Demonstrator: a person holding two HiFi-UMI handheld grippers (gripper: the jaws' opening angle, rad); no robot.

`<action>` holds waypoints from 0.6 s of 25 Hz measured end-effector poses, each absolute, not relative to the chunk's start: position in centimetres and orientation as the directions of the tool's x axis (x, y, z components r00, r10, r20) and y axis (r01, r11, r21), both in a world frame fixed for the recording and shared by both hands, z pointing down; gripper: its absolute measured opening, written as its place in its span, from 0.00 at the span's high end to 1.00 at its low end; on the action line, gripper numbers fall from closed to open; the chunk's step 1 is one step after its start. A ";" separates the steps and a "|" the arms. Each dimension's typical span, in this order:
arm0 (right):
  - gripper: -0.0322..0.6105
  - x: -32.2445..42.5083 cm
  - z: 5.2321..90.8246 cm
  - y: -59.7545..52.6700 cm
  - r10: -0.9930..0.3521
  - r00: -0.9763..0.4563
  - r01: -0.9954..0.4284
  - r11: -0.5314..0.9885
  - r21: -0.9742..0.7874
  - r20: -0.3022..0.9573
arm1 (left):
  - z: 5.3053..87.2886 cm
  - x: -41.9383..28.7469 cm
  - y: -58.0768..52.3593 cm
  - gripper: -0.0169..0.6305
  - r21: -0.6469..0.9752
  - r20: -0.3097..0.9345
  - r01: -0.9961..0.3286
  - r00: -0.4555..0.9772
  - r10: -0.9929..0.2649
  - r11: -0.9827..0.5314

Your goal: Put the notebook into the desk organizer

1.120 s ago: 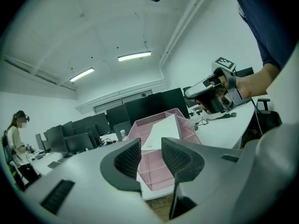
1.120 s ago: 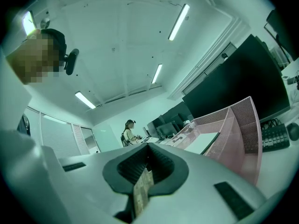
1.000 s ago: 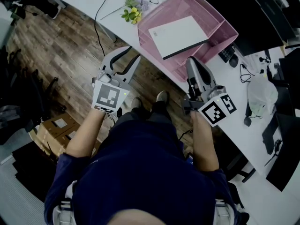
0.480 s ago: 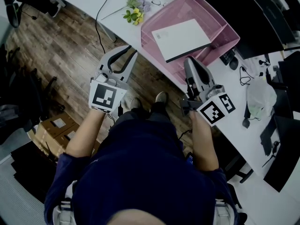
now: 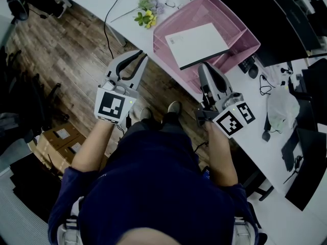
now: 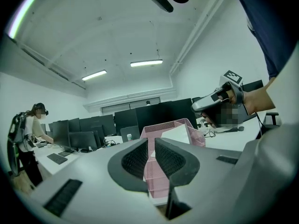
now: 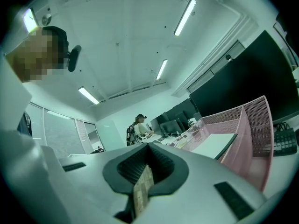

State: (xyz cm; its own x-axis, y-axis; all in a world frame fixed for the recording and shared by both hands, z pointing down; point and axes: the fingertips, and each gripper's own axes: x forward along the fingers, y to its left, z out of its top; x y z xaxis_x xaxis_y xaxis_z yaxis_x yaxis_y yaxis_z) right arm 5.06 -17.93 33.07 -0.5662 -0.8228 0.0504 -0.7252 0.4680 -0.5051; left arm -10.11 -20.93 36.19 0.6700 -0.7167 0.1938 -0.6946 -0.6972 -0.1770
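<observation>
The notebook (image 5: 196, 42), white-covered with a dark edge, already lies flat in the pink mesh desk organizer (image 5: 232, 19), apart from both of my tools.

Nearest to me, my left gripper (image 5: 134, 60) hangs over the brown wood-plank floor (image 5: 76, 45), off the desk's edge. Its jaws have just been closing, and now only a narrow slit stands between the ribbed pads. There is nothing in that slit (I see a strip of the pink mesh through it). My right gripper (image 5: 205, 69) has its pads pressed together and is empty. Its tips are close to the organizer's near wall, by the edge of the white desk (image 5: 255, 137).

Beyond those tips is the organizer itself, a stepped tray with raised sides. The notebook is the only thing I can see in it, lying in the wide section with its dark edge toward me. It lies just past my right tips and well to the right of my left ones.

Farther along the desk is a small bunch of yellow and purple flowers (image 5: 145, 9), and behind the organizer a black monitor (image 5: 286, 19).
</observation>
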 end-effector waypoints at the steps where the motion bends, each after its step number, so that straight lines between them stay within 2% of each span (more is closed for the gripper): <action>1: 0.95 5.1 33.1 -17.9 -0.822 -0.568 -0.725 0.469 -0.504 0.051 | 36.1 -10.1 -20.9 0.87 -0.174 0.192 -0.695 0.670 -0.717 -0.697; 15: 0.95 5.6 33.1 -17.8 -0.809 -0.585 -0.718 0.485 -0.500 0.055 | 36.0 -8.8 -20.7 0.90 -0.161 0.190 -0.685 0.685 -0.703 -0.711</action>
State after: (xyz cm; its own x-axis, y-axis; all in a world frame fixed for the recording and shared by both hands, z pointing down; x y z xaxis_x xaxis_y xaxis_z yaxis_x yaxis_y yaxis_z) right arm 5.61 -17.77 33.10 -0.5849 -0.8092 0.0554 -0.7179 0.4847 -0.4997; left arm -8.79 -20.74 35.99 0.6853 -0.7030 0.1899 -0.6846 -0.7109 -0.1612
